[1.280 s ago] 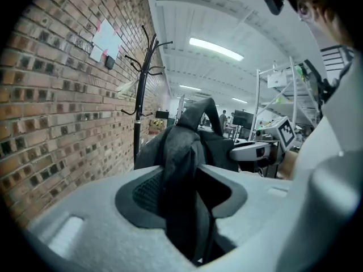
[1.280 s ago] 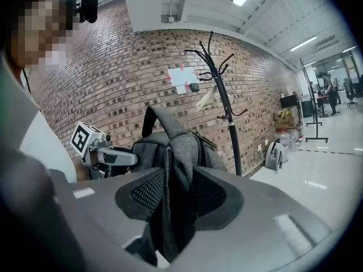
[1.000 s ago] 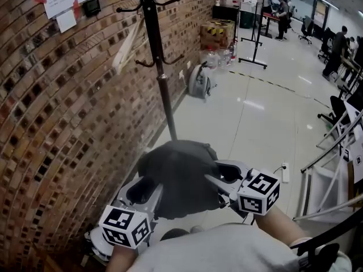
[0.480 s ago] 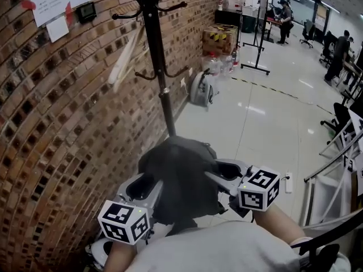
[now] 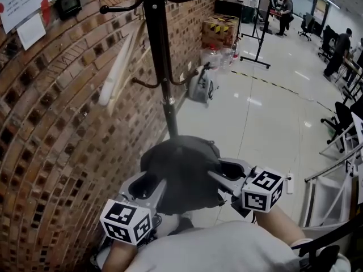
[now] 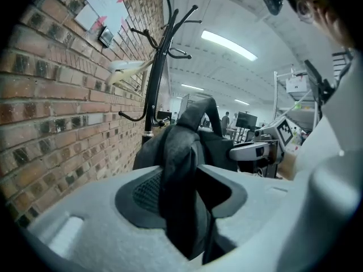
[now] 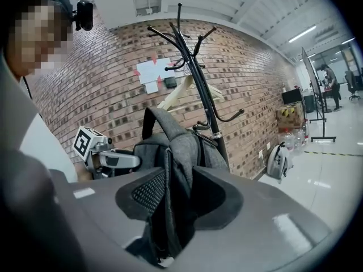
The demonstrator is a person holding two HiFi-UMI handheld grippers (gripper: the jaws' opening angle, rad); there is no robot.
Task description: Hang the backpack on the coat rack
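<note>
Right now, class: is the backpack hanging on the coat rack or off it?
Off it: left gripper and right gripper hold the backpack, short of the coat rack.

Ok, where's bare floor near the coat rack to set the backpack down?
The shiny floor right of the rack is bare, out to the white frame. Along the wall past the rack it is crowded: a grey bag, bottles, boxes.

- Pale, glossy floor runs along the brick wall.
- The coat rack stands by the wall, its foot hidden.
- A small grey bag sits at the wall's base.
- Farther along are water bottles and cardboard boxes.
</note>
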